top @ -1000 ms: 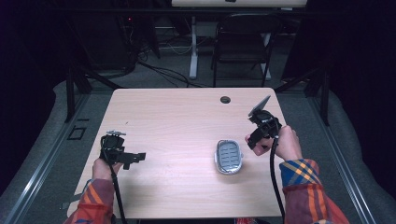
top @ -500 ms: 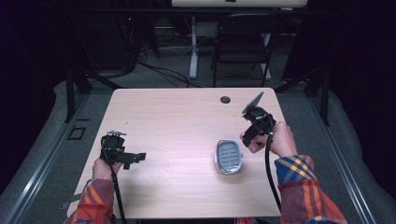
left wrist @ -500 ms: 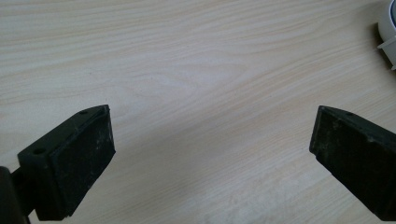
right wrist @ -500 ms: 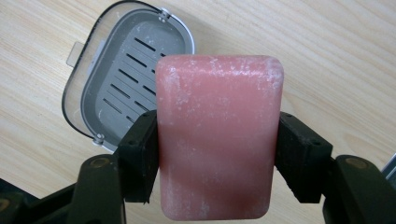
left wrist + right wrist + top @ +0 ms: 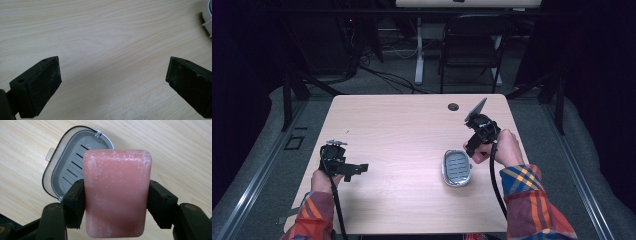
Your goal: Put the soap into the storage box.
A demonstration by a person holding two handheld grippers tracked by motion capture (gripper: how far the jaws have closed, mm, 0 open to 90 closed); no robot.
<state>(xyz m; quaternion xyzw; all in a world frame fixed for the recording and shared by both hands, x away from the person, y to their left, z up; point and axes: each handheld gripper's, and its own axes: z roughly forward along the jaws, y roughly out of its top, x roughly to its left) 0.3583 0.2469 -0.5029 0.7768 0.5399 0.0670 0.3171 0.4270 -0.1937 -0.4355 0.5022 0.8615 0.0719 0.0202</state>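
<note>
A pink soap bar [image 5: 117, 177] stands upright between the two pads of my right gripper [image 5: 117, 203], which is shut on its sides. Just beyond the bar in the right gripper view lies a white soap dish [image 5: 67, 167] with a grey slotted insert, its lid off or swung open. In the high view the right gripper [image 5: 473, 147] hovers at the dish's [image 5: 456, 168] upper right edge, a little above the table, with the soap [image 5: 477, 153] showing pink under the hand. My left gripper [image 5: 358, 169] rests at the table's left side, open, its jaws [image 5: 112, 82] wide apart over bare wood.
The light wooden table [image 5: 402, 130] has a small black round grommet [image 5: 453, 106] near its far edge. A dark folding chair [image 5: 472, 45] and cables stand on the floor behind the table. The dish's white rim [image 5: 207, 12] shows at the top right of the left gripper view.
My right hand has carried the soap a short way left, closer to the soap dish. The left hand has stayed where it was.
</note>
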